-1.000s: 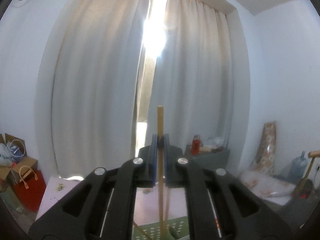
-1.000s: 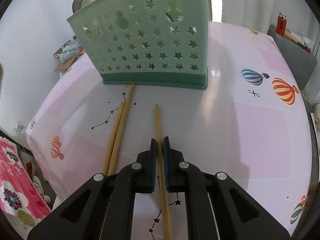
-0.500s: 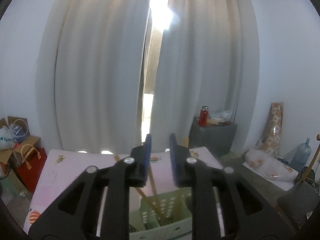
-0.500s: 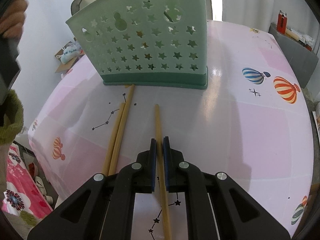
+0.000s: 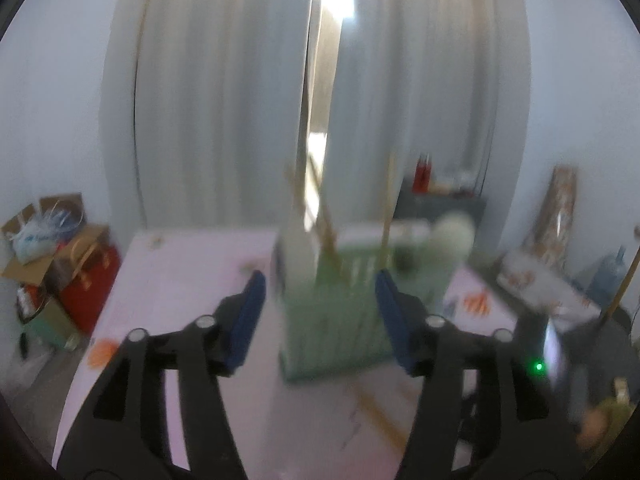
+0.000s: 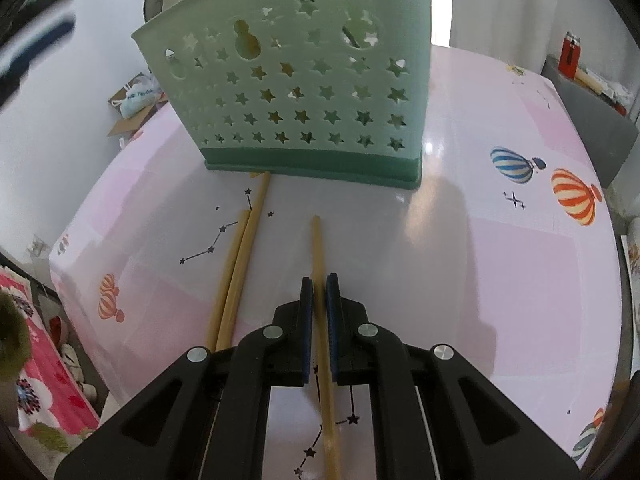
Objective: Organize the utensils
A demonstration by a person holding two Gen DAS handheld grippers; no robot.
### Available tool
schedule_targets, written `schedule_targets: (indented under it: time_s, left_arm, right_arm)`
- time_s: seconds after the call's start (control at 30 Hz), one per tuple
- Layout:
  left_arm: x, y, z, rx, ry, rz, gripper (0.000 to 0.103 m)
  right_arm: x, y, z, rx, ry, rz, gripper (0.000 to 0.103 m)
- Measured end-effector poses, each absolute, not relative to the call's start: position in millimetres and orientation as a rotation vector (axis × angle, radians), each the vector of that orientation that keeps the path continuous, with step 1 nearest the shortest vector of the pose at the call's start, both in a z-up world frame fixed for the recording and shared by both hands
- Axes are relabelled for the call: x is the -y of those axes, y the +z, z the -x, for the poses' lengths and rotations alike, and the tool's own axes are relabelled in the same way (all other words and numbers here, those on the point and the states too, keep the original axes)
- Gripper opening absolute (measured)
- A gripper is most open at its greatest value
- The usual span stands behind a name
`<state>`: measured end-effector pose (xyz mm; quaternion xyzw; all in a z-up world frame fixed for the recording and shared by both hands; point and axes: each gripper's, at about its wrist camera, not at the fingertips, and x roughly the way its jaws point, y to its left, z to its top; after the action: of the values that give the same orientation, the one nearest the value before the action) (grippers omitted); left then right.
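Clamping my right fingers (image 6: 319,300) on a pale wooden chopstick (image 6: 318,248) lying on the pink counter (image 6: 500,280), my left fingers (image 5: 320,304), just opening, stand empty before the green star-pierced plastic basket (image 5: 340,320) at twelve o'clock.

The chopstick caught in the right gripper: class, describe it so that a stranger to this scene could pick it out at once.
Start at the pale green plastic utensil basket with star-shaped holes standing on the pink balloon-print tablecloth. In front of it lie three tan wooden chopsticks. Two lie side by side to the left; the wanted chopstick lies alone, clamped between the blue-padded fingers of the right gripper.
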<state>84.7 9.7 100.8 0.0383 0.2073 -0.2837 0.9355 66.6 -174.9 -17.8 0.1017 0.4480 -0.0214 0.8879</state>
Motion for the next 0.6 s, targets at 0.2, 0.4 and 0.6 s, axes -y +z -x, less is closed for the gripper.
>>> schedule_targets:
  time_s: [0.2,0.4,0.6]
  left_arm:
    - [-11,37,-83,-0.634,-0.508,-0.152,0.065]
    - [-11,-2,-77,-0.734,-0.478,-0.186,0.073]
    - [-11,-9,-75,-0.723,-0.450,-0.223,0.077]
  right_arm:
    - [172,-15,-73,-0.954,-0.051,-0.197,0.006]
    - [179,17,-57,-0.864,-0.052,-0.241,0.006]
    - [182,80,-39,-0.690,-0.071,-0.220,0.006]
